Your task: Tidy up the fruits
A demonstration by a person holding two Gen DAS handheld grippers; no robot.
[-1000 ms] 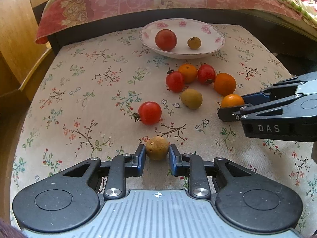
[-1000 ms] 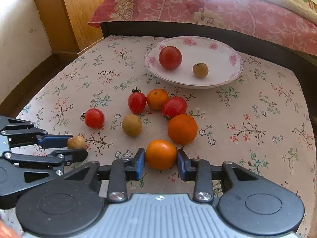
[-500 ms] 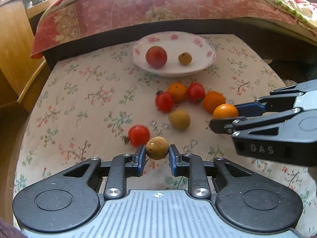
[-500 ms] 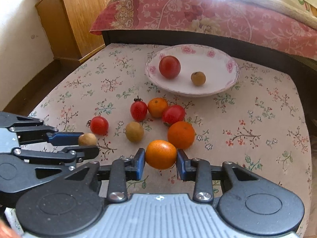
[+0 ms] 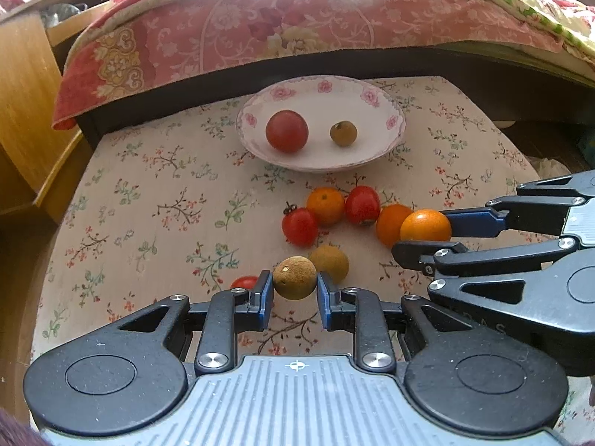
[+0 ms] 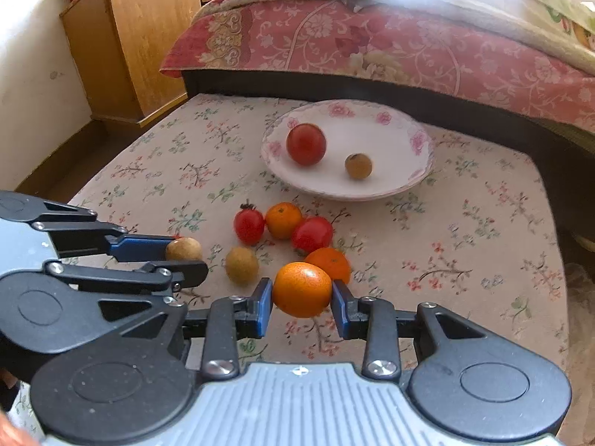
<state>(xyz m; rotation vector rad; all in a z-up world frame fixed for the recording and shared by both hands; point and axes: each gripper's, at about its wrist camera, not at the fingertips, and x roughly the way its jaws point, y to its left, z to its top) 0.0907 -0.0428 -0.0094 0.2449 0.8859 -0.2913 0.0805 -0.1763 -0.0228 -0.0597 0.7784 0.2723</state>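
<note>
My left gripper (image 5: 294, 286) is shut on a brown longan (image 5: 294, 278), held above the floral cloth; it also shows in the right wrist view (image 6: 184, 249). My right gripper (image 6: 302, 295) is shut on an orange (image 6: 302, 289), held above the cloth; the left wrist view shows that orange (image 5: 425, 226). A white floral plate (image 5: 372, 93) at the back holds a red tomato (image 5: 287, 131) and a small longan (image 5: 343, 133). On the cloth lie two tomatoes (image 6: 249, 226) (image 6: 312, 234), two oranges (image 6: 283, 220) (image 6: 329, 262), a longan (image 6: 241, 264) and a half-hidden tomato (image 5: 243, 281).
The floral-covered table (image 5: 156, 193) ends at a dark bed frame (image 5: 409, 63) with a pink quilt (image 5: 260, 26) behind the plate. A wooden cabinet (image 6: 141, 33) stands at the left. Bare cloth lies left and right of the fruit cluster.
Both grippers have risen off the cloth and moved toward the plate, each carrying its fruit. The loose tomato near the left gripper is now partly hidden behind its finger.
</note>
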